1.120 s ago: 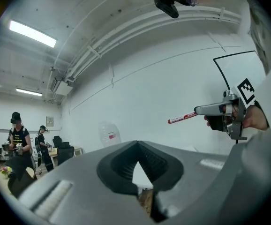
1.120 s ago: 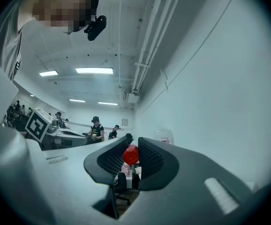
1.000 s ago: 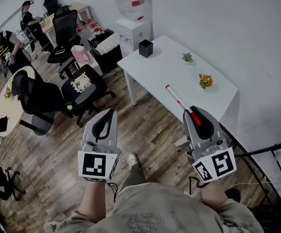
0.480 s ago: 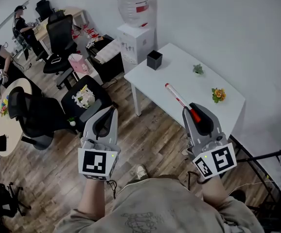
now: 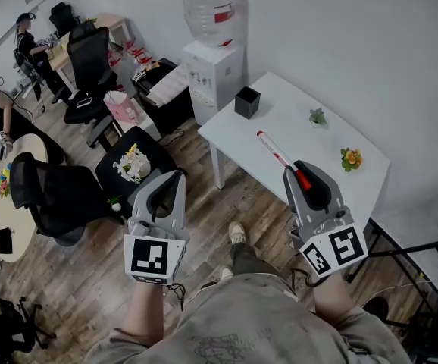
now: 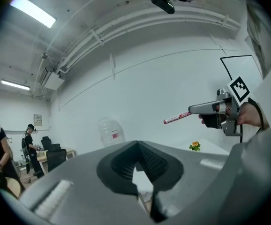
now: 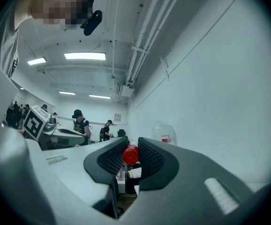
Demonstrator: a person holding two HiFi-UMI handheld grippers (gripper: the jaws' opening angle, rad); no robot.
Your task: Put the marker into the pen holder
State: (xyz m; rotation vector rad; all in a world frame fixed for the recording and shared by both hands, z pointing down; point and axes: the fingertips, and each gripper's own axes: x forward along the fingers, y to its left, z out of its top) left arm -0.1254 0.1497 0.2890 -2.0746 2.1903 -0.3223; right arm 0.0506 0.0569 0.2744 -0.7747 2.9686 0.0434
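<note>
A black square pen holder (image 5: 247,102) stands at the far left corner of a white table (image 5: 298,131). My right gripper (image 5: 296,174) is shut on a white marker with a red end (image 5: 276,154). It holds the marker in the air over the table's near edge, with the long white part pointing toward the holder. In the right gripper view the red end (image 7: 130,154) sits clamped between the jaws of that gripper (image 7: 130,144). My left gripper (image 5: 175,176) hovers over the wooden floor, shut and empty. Its own view (image 6: 136,144) shows the marker (image 6: 177,118) off to the right.
A water dispenser (image 5: 214,59) stands left of the table. A small green plant (image 5: 317,116) and orange flowers (image 5: 350,158) sit on the table's right side. Office chairs (image 5: 132,161) stand on the floor at left. People work at desks far left. A black rod (image 5: 420,241) crosses at right.
The table and pen holder have shifted lower and rightward in the head view as the person stepped closer. Both grippers keep their pose and grip.
</note>
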